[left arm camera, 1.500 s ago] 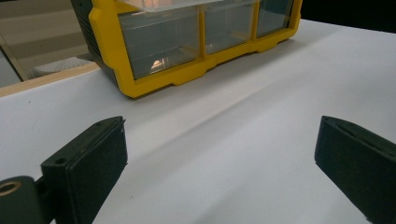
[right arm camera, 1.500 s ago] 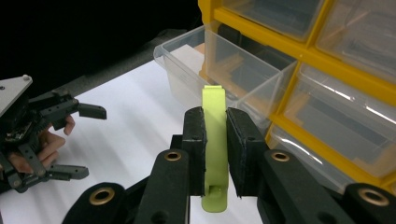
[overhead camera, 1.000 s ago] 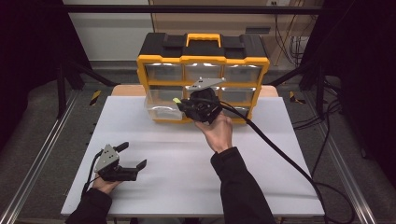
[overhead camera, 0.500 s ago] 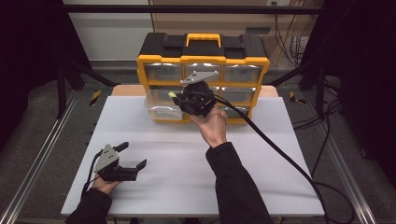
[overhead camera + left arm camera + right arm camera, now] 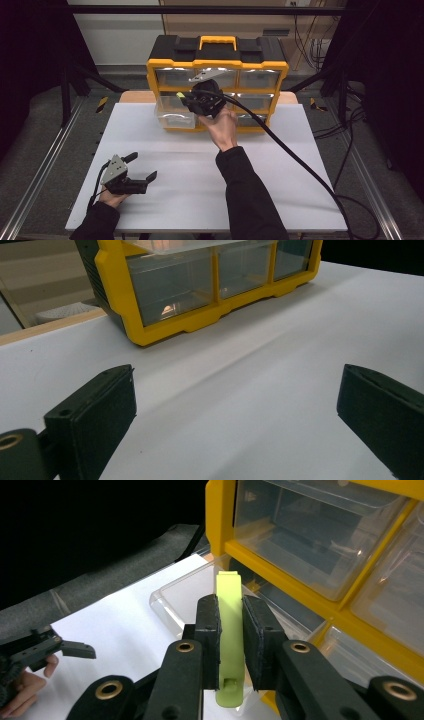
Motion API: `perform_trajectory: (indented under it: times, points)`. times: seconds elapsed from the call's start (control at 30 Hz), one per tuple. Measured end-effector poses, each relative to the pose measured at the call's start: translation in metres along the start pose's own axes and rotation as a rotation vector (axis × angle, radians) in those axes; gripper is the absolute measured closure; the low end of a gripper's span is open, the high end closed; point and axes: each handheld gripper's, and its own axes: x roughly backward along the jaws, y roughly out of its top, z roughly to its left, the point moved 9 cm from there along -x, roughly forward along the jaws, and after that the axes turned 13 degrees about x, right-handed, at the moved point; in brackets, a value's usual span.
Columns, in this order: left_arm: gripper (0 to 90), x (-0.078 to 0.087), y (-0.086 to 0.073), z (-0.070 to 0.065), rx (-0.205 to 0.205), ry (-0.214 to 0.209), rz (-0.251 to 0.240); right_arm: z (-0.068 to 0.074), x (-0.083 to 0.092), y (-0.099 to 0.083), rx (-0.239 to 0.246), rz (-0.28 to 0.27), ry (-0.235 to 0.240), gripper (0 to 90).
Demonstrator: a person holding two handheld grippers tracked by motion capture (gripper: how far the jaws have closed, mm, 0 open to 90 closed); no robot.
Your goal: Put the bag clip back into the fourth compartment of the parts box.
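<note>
A yellow and black drawer organiser (image 5: 217,60) stands at the back of the white table (image 5: 200,175). One clear drawer (image 5: 175,112) at its lower left is pulled out. My right gripper (image 5: 187,97) hovers over that open drawer (image 5: 185,597), shut on a flat lime-green plastic piece (image 5: 229,630) that stands upright between the pads. My left gripper (image 5: 142,167) rests near the table's front left corner, held by a hand, its pads (image 5: 95,412) wide apart with nothing between them. The organiser's lower drawers (image 5: 170,282) lie ahead of it.
A thick black cable (image 5: 295,160) trails from the right gripper across the table's right side. Metal rails (image 5: 40,170) run along both sides of the table. Black stands and loose cables (image 5: 350,125) lie on the floor to the right.
My right gripper has moved up and to the left with the green piece, from in front of the middle drawers to above the pulled-out drawer. The left gripper has stayed put.
</note>
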Motion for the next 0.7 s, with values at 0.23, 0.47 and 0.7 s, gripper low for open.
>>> perform_trajectory:
  times: [0.23,0.47,0.7]
  points:
    - [2.2,0.0,-0.001,0.0,-0.001,0.001,0.003,-0.004,-0.007,0.001,-0.004,0.001,-0.005,78.4]
    - [2.2,0.0,0.0,0.0,-0.001,0.001,0.001,-0.008,-0.016,-0.001,-0.009,0.013,-0.012,78.4]
    - [2.2,0.001,0.0,0.0,-0.001,0.002,0.001,-0.011,-0.024,-0.003,-0.019,0.022,-0.014,78.4]
